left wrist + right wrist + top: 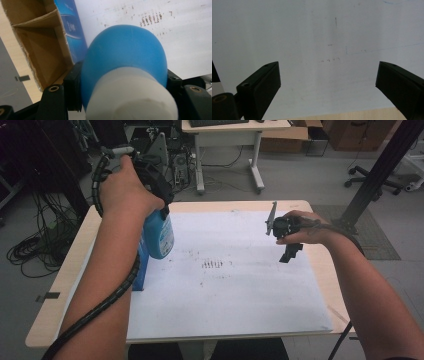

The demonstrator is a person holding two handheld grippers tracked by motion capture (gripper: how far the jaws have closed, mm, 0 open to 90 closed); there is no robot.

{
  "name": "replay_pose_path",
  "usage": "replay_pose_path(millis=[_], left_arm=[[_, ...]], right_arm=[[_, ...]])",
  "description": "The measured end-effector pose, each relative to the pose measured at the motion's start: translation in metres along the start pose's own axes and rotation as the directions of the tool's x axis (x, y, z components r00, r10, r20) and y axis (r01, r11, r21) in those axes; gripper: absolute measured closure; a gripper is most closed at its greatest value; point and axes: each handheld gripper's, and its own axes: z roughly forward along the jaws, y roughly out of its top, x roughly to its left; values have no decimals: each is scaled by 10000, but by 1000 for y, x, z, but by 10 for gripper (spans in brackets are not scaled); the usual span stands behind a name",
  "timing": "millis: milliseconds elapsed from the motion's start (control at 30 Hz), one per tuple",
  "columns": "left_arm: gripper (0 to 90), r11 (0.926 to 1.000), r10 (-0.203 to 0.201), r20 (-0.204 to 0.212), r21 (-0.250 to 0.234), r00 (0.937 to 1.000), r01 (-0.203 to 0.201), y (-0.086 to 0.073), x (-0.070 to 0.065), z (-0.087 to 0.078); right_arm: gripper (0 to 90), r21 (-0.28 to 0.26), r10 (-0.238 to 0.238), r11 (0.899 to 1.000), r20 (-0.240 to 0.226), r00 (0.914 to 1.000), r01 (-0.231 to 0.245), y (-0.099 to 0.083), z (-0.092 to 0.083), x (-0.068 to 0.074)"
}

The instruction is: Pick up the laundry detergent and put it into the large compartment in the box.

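My left gripper (162, 210) is shut on a blue bottle (159, 235) with a white cap and holds it above the left part of the table. In the left gripper view the bottle (125, 52) sits clamped between the two black jaws of the left gripper (124, 86), cap toward the camera. Just below it stands an open blue carton (141, 270), whose brown inside (42, 47) is visible. My right gripper (290, 253) hangs over the right side of the white sheet (225, 295); its jaws (328, 82) stand wide apart with nothing between them.
The white sheet covers most of the light wooden table (65, 285) and carries small dark marks (212, 264) near its middle. Beyond the table are a desk (235, 135), an office chair (372, 177) and cables on the floor (35, 250).
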Motion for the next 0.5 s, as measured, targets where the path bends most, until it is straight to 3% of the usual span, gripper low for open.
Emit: replay_pose_path(millis=[267, 300, 500], left_arm=[[370, 9972, -740, 12, -62, 9973, 741, -4, 13, -18], [370, 9947, -1026, 31, -37, 9947, 1026, -4, 18, -21], [371, 9865, -1639, 45, 61, 9865, 1638, -4, 31, -29]], right_arm=[[57, 16, 9, 10000, 8, 10000, -9, 0, 0, 0], [57, 11, 12, 10000, 25, 10000, -12, 0, 0, 0], [57, -64, 20, 10000, -1, 10000, -20, 2, 0, -1]])
